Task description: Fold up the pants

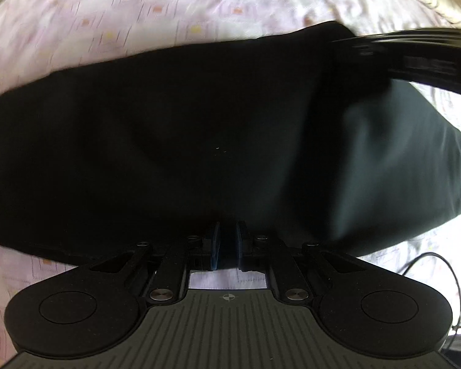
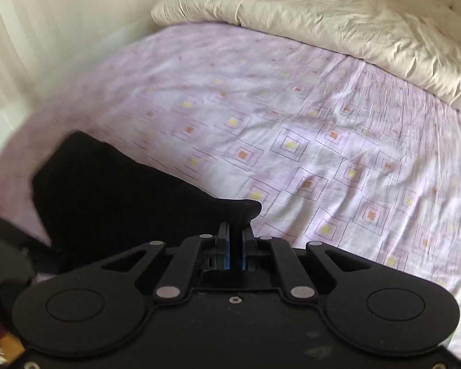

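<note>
The black pants (image 1: 175, 141) lie as a wide dark band across the pink patterned bed sheet (image 1: 113, 21) in the left wrist view. My left gripper (image 1: 228, 230) is shut on their near edge. My right gripper (image 2: 235, 230) is shut on a corner of the pants (image 2: 113, 196), which stretch away to the left over the sheet (image 2: 307, 129). The right gripper's body shows as a blurred black bar (image 1: 415, 52) at the upper right of the left wrist view. On the right side the fabric is lifted and looks greyer.
A crumpled cream duvet (image 2: 338, 21) lies at the head of the bed. A pale wall (image 2: 46, 24) runs along the bed's left side. A thin black cable (image 1: 439, 273) lies on the sheet at the lower right.
</note>
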Action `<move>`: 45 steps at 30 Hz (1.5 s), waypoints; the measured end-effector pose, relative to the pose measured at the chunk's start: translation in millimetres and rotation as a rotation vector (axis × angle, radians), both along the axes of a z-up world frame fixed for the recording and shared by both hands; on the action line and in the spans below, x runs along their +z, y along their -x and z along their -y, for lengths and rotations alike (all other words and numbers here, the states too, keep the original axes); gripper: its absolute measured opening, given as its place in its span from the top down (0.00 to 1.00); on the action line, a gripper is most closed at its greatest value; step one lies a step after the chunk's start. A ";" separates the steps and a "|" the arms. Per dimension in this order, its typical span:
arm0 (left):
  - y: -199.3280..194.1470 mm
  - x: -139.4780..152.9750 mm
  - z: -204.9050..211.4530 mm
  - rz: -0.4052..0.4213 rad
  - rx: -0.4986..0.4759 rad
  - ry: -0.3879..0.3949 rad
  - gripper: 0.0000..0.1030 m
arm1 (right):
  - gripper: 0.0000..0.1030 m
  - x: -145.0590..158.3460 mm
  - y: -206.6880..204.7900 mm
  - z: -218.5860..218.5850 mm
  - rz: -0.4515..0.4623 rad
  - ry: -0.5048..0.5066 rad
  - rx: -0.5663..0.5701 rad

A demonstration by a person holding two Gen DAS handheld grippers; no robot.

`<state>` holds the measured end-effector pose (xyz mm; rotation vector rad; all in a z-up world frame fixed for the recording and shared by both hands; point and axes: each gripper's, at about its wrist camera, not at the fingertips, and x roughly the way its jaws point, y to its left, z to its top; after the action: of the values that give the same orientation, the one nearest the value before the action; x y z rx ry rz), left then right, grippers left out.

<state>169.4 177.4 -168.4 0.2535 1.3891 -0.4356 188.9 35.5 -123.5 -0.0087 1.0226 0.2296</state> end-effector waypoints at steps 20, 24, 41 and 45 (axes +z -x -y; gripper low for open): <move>-8.5 21.1 -4.6 0.021 0.063 0.045 0.89 | 0.80 -8.6 -3.8 42.3 0.016 -0.035 -0.166; -17.1 29.4 -9.7 0.104 0.104 0.034 0.89 | 0.92 -7.4 25.6 52.0 -0.020 -0.045 -0.147; -28.4 40.4 6.9 0.064 0.052 0.048 0.89 | 0.94 -18.1 77.7 86.3 -0.074 0.029 -0.298; -35.3 16.7 4.5 0.012 0.061 -0.010 0.89 | 0.95 -44.4 85.7 95.6 -0.226 0.101 -0.383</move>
<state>204.6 172.9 -151.7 0.2211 1.3839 -0.3762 103.2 -60.1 -167.9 0.1235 1.2376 -0.1743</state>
